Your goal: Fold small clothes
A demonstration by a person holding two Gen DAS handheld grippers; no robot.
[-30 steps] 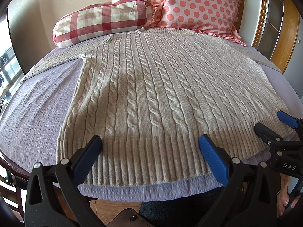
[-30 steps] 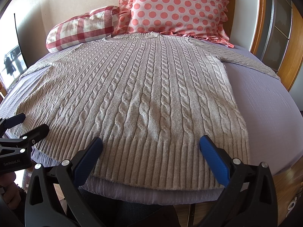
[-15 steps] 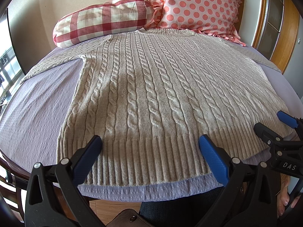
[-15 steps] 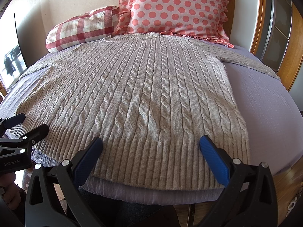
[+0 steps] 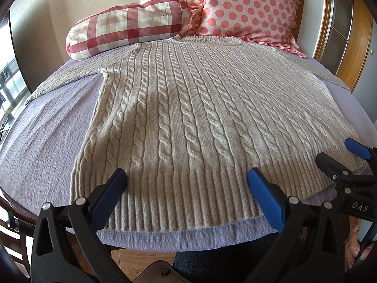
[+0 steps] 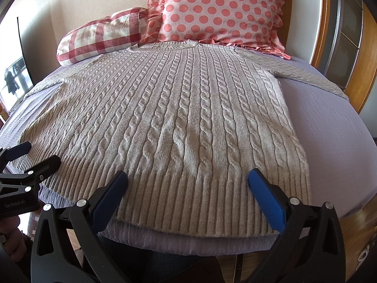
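A grey cable-knit sweater point(image 5: 200, 108) lies flat on the lilac bed point(image 5: 47, 136), neck toward the pillows, ribbed hem toward me, both sleeves spread out sideways. It also shows in the right wrist view point(image 6: 179, 118). My left gripper point(image 5: 187, 179) is open and empty, hovering just above the left part of the hem. My right gripper point(image 6: 188, 181) is open and empty above the right part of the hem. Each gripper shows at the edge of the other's view: the right one point(image 5: 339, 153), the left one point(image 6: 35, 155).
A red checked bolster point(image 5: 127, 26) and a pink polka-dot pillow point(image 5: 247, 9) lean against the wall behind the sweater's neck. A wooden door frame point(image 5: 353, 47) stands at the right. The bed's front edge point(image 5: 188, 238) is just below the hem.
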